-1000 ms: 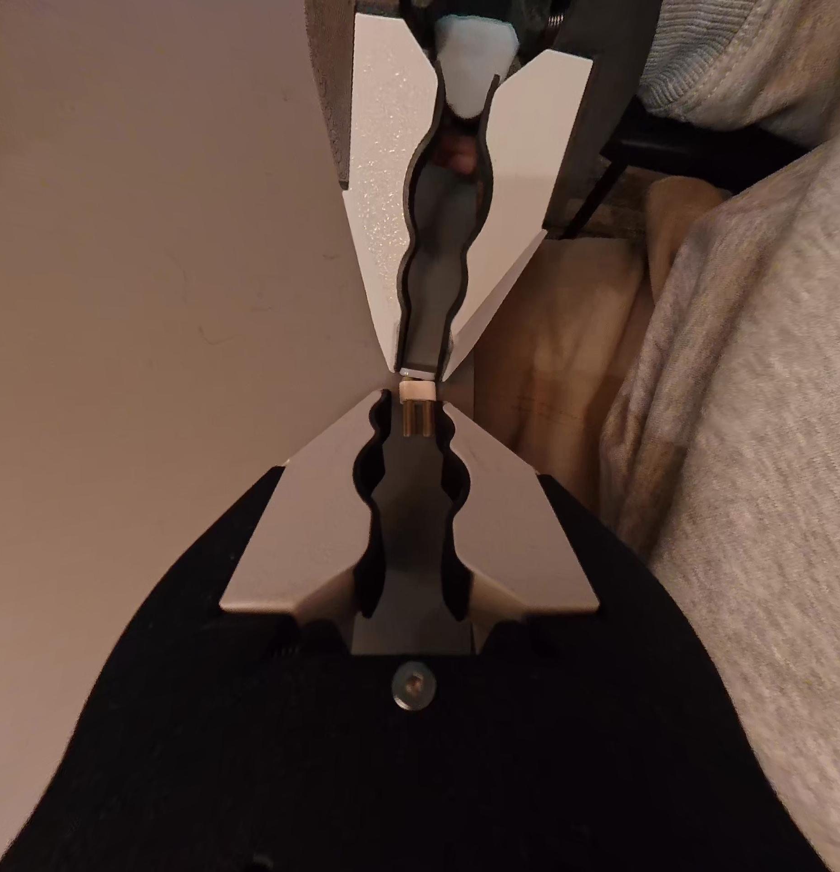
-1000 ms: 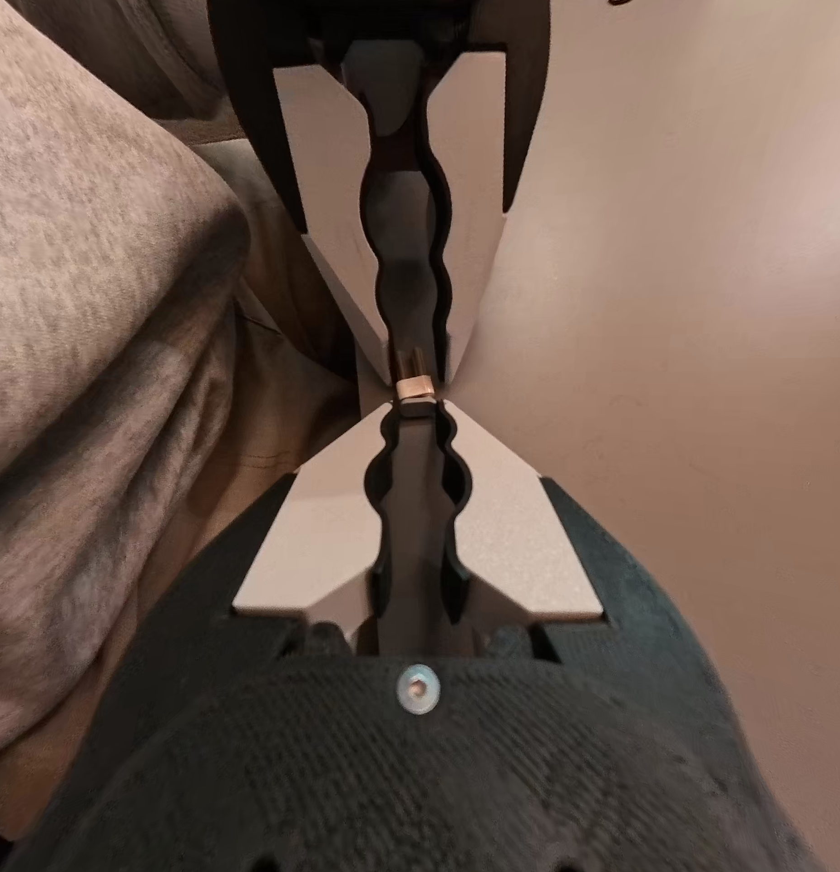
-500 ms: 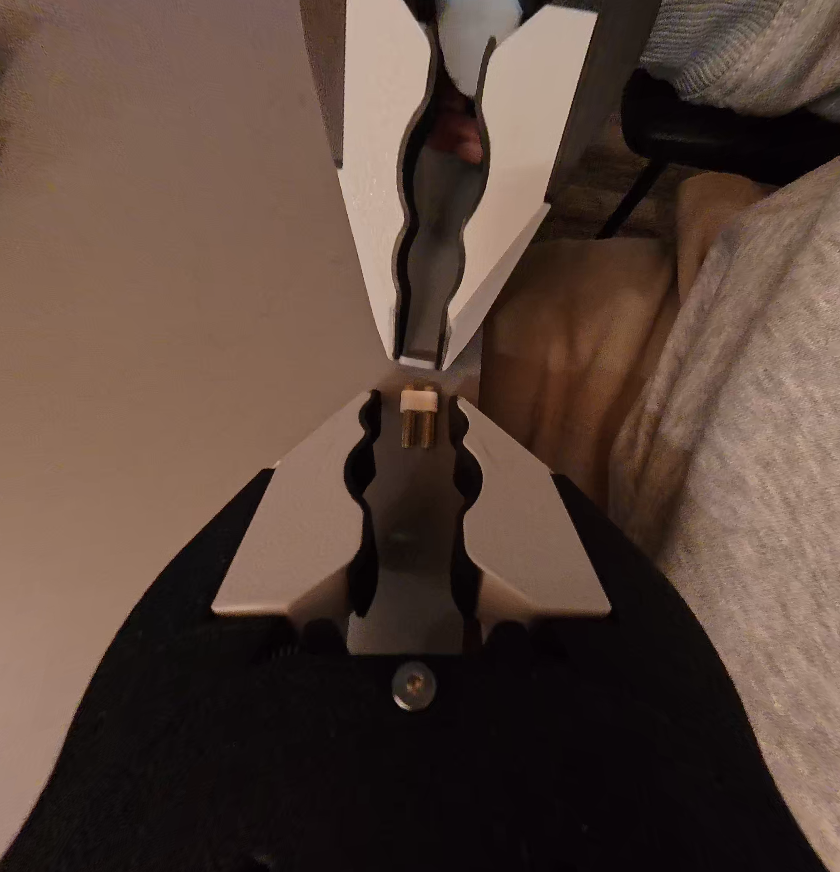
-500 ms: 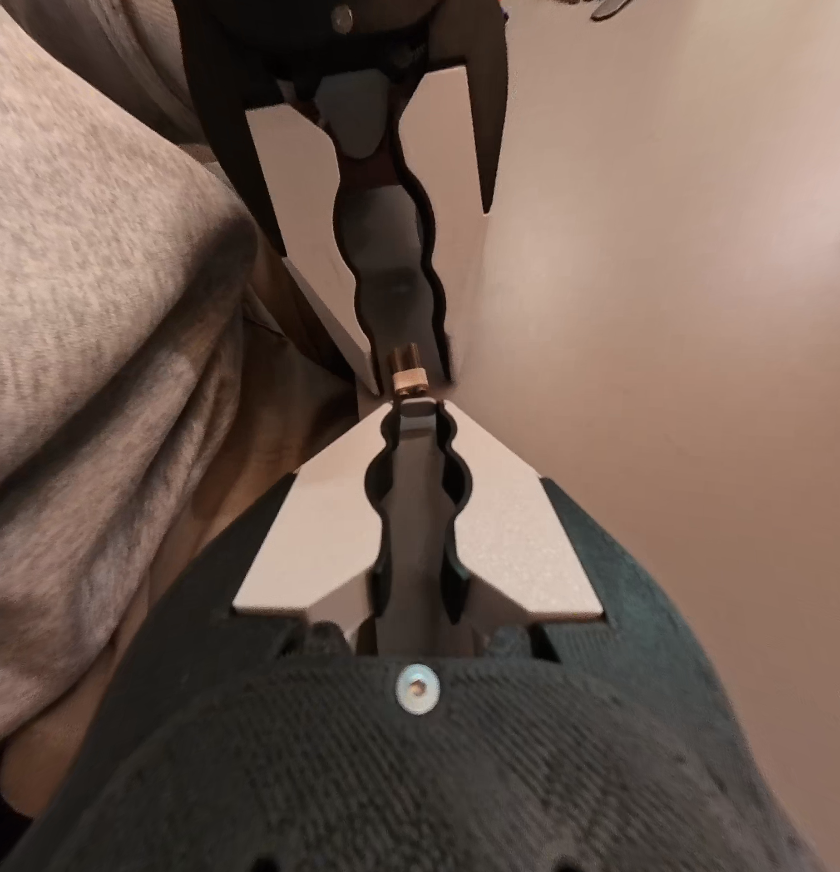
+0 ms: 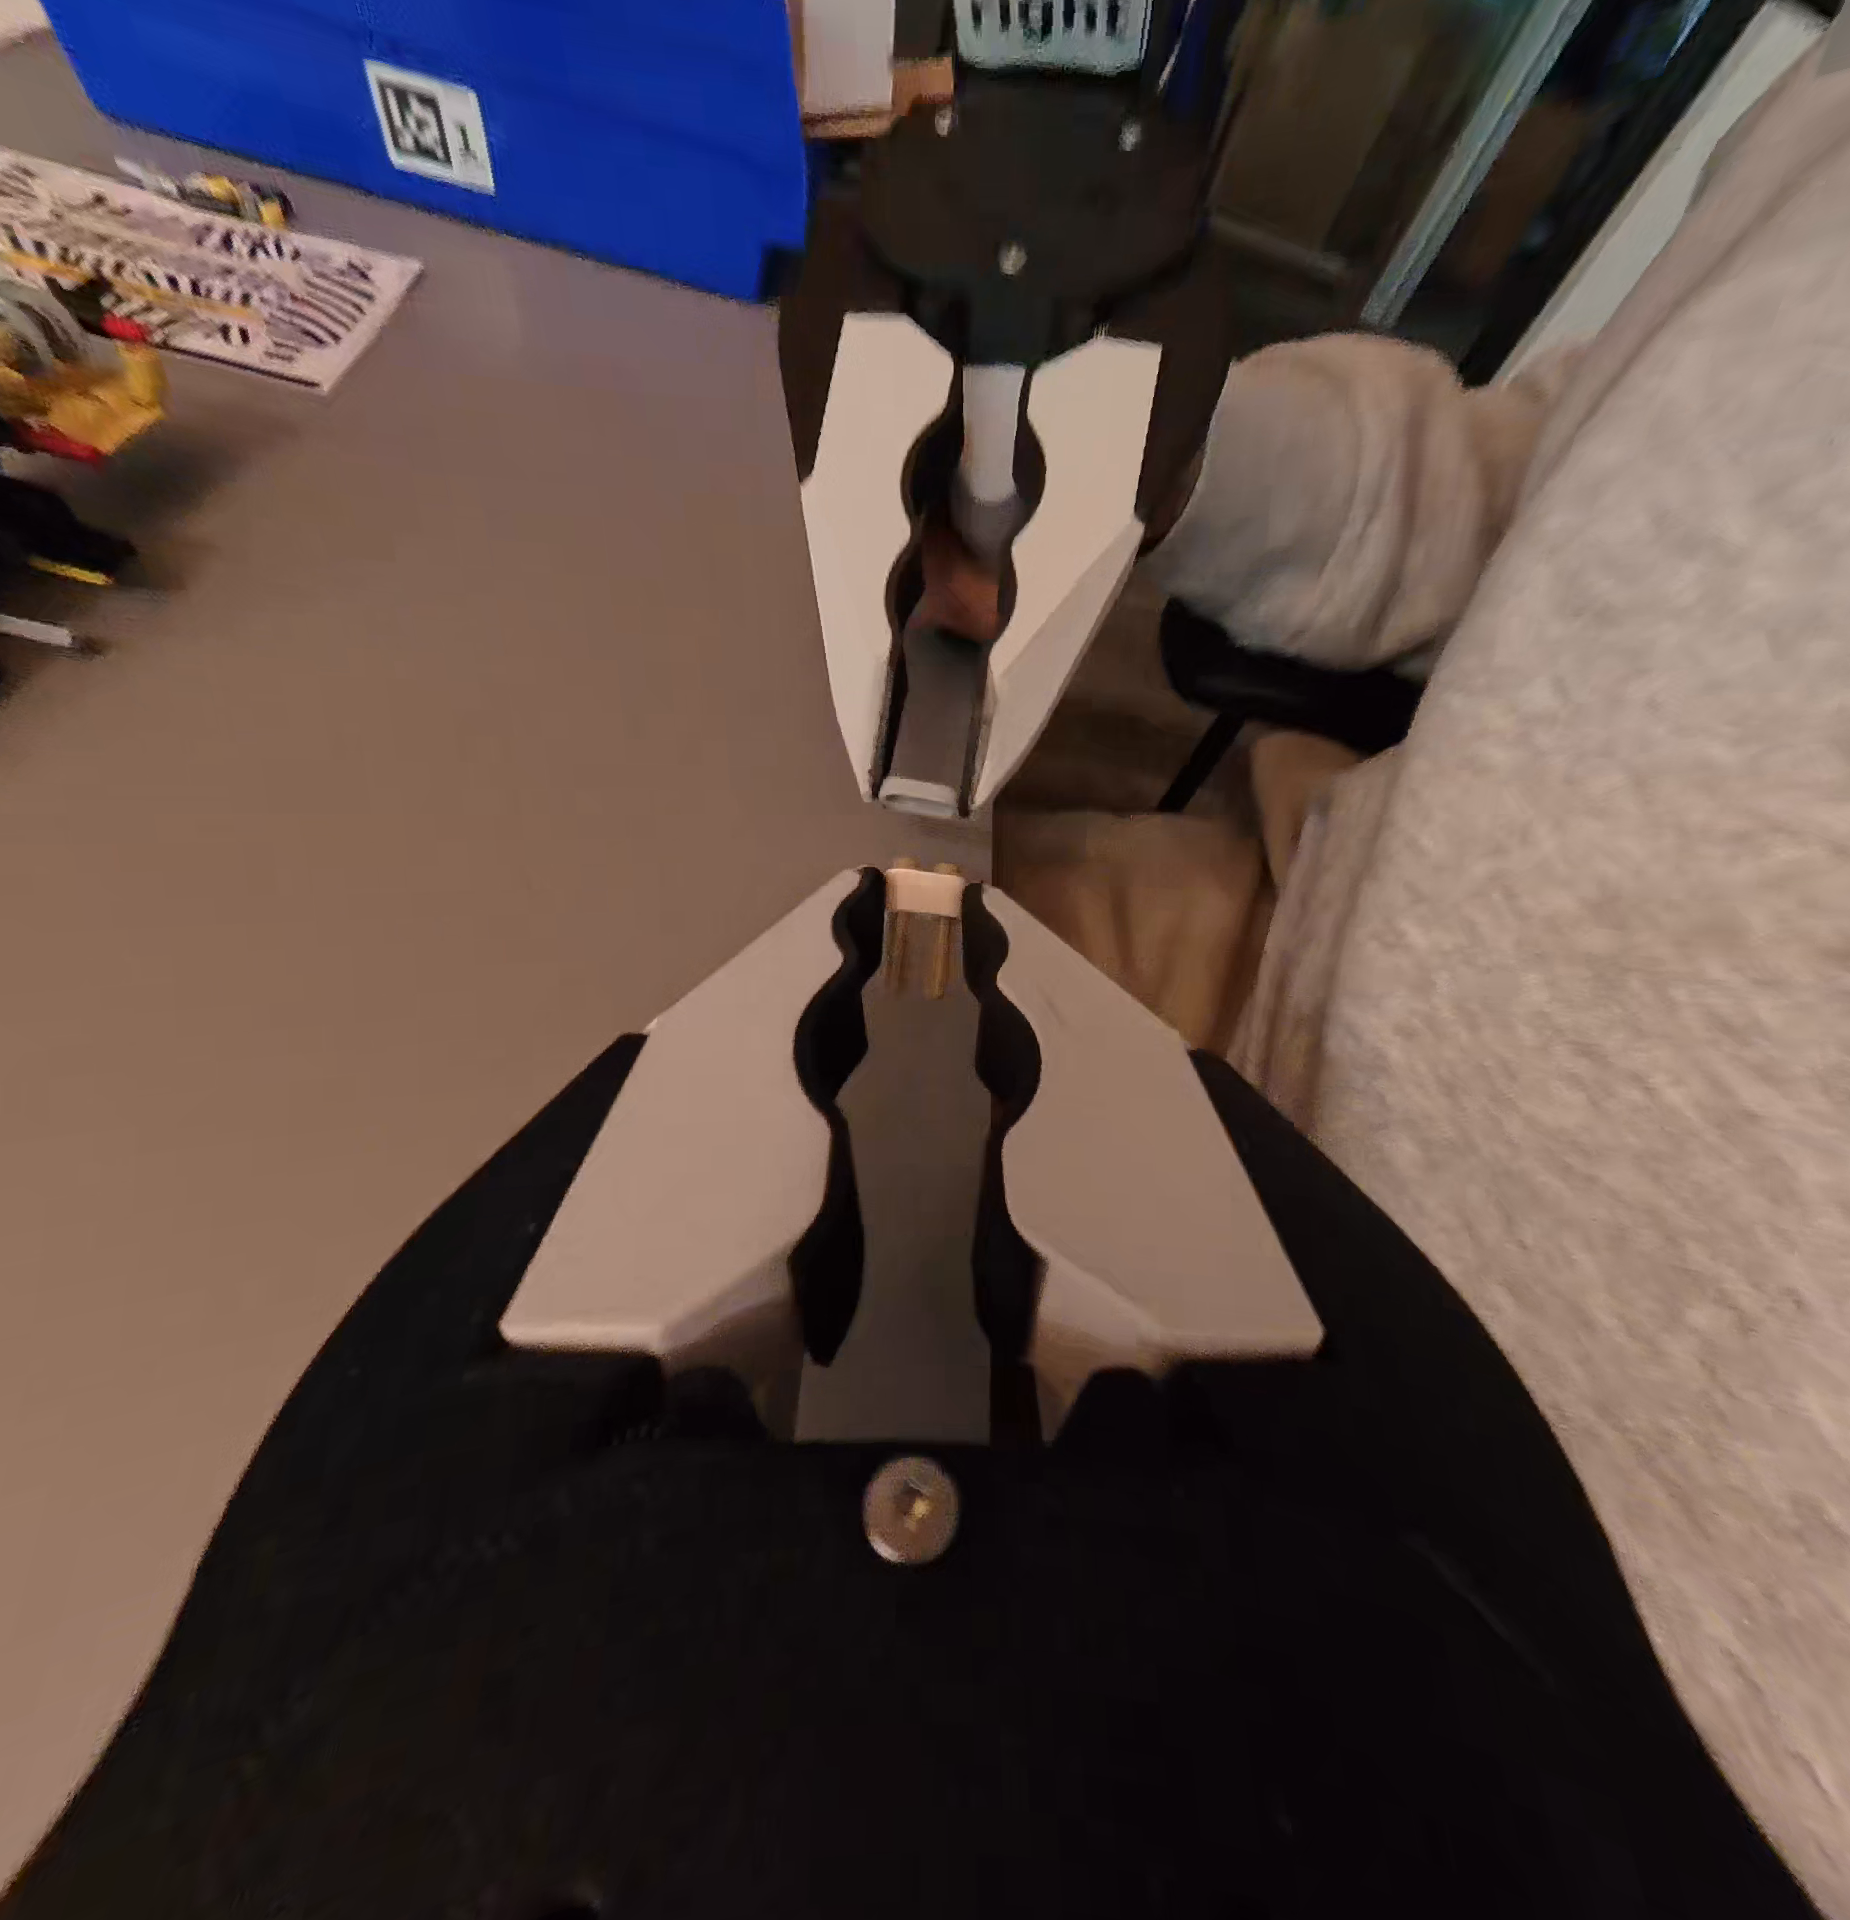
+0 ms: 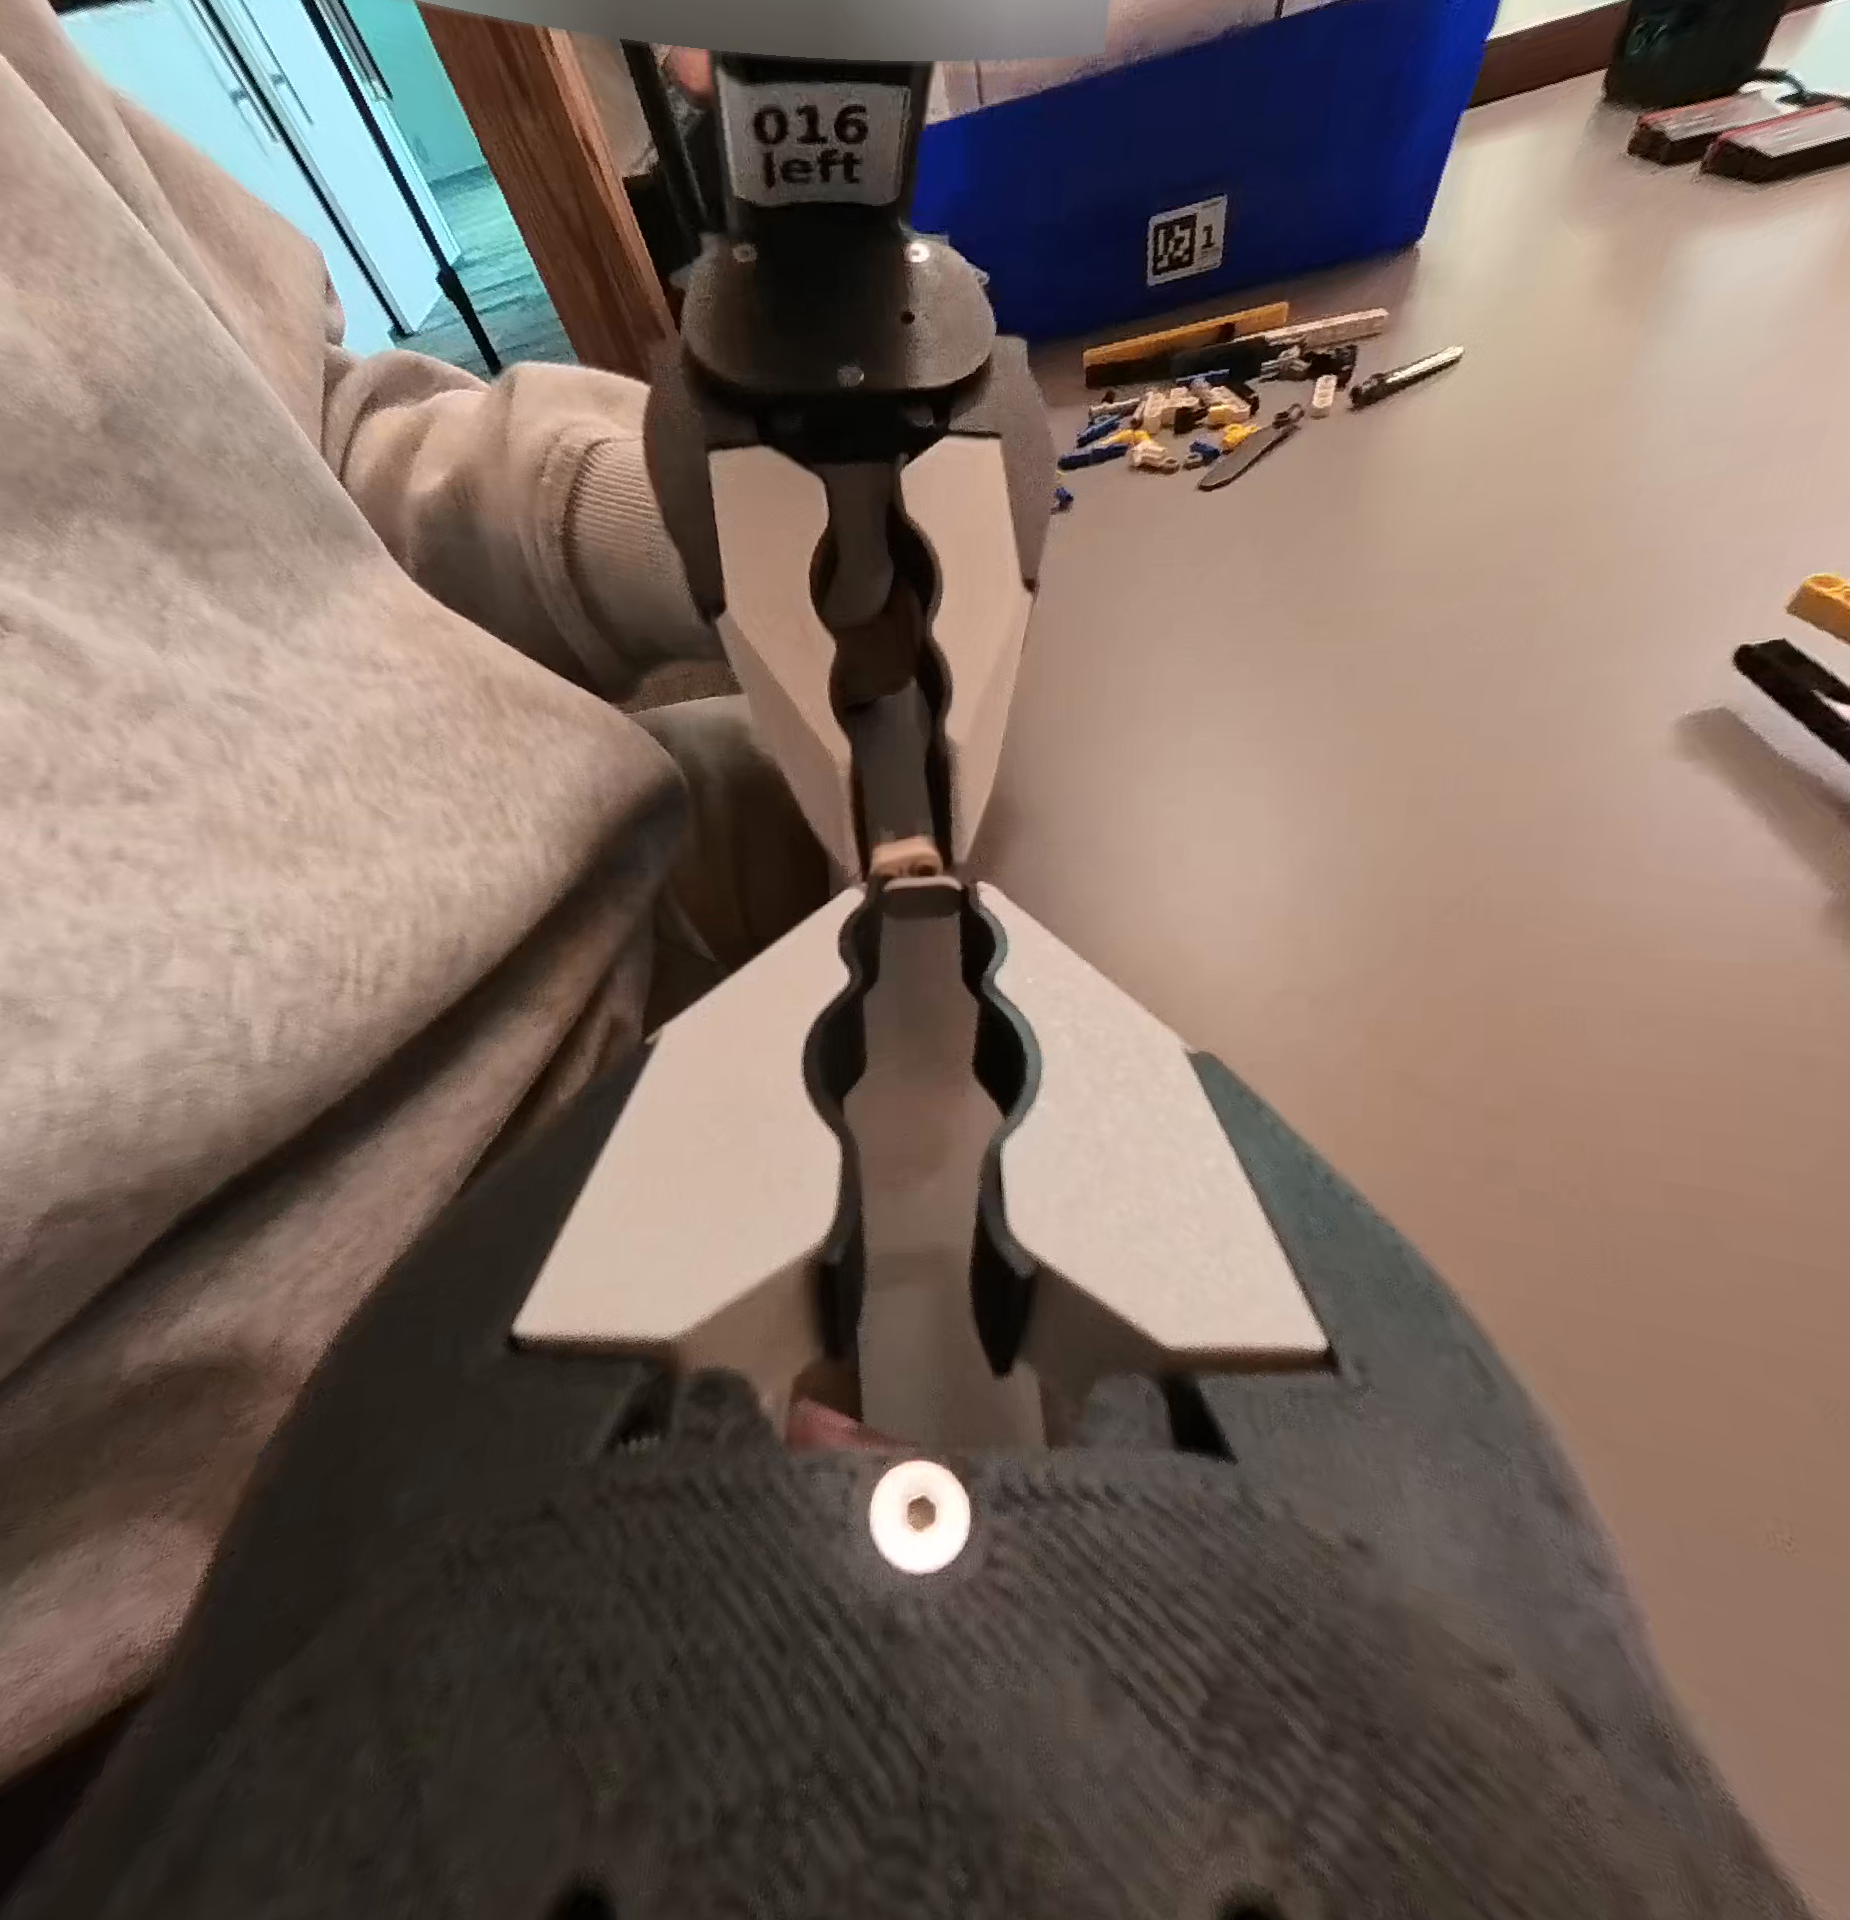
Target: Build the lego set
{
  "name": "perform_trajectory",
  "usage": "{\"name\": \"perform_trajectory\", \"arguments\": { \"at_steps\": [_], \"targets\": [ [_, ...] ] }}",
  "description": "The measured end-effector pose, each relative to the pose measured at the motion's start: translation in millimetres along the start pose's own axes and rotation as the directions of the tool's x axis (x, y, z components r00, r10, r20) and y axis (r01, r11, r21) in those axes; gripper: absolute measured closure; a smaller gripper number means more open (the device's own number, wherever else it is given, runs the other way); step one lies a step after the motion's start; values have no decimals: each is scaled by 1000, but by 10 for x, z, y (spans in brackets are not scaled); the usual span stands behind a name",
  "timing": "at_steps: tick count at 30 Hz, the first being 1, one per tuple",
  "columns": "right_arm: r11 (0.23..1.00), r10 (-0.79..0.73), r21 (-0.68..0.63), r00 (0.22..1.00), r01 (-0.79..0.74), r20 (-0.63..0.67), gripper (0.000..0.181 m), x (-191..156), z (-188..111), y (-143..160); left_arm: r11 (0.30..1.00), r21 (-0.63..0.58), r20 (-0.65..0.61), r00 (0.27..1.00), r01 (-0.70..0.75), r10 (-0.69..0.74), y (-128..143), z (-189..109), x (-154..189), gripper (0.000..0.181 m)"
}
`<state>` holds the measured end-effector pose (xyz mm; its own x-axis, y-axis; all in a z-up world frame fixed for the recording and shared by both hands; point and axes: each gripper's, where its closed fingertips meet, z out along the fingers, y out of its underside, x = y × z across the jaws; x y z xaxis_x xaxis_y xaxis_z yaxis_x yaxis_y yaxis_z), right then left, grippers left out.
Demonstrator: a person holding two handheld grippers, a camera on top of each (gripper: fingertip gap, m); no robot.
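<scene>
Smooth grey-brown bench carries blue plastic bin at far edge, scattered small lego pieces just before it, black-and-white patterned sheet, partly built yellow-black lego model.

blue bin, white-and-tan piece (tan pins)

Right hand-held gripper pinches grey piece.

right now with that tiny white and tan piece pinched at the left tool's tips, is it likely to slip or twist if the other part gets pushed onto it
Probably yes. The white and tan piece is held only at the very tips of the left tool, so a push could pivot it. It looks like hard, smooth plastic, likely slippery. Being so small, it is probably very light and easily knocked loose.
</scene>
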<state>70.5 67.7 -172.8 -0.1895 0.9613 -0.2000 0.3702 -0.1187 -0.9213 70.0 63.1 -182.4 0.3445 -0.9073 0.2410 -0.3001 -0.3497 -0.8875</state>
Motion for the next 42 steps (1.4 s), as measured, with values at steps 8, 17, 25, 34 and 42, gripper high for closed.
{"name": "perform_trajectory", "arguments": {
  "at_steps": [8,17,25,34,42],
  "targets": [
    [1000,-21,-9,999,21,32,167,-57,39,2,1000,-15,-25,1000,-12,12,15,26,44,170],
    [997,-62,-48,998,63,16,167,-68,84,54,1000,-6,-54,998,13,-14,5,15,54,170],
    [995,-85,-47,996,86,19,167,-91,86,53,1000,-14,-68,997,23,-24,14,24,68,170],
    [996,-88,18,995,88,36,167,-127,58,-41,996,55,-127,990,75,-67,-80,-22,110,170],
    [996,-92,-12,996,93,21,167,-108,68,3,998,22,-86,995,55,-53,-38,14,89,171]
  ]
}}
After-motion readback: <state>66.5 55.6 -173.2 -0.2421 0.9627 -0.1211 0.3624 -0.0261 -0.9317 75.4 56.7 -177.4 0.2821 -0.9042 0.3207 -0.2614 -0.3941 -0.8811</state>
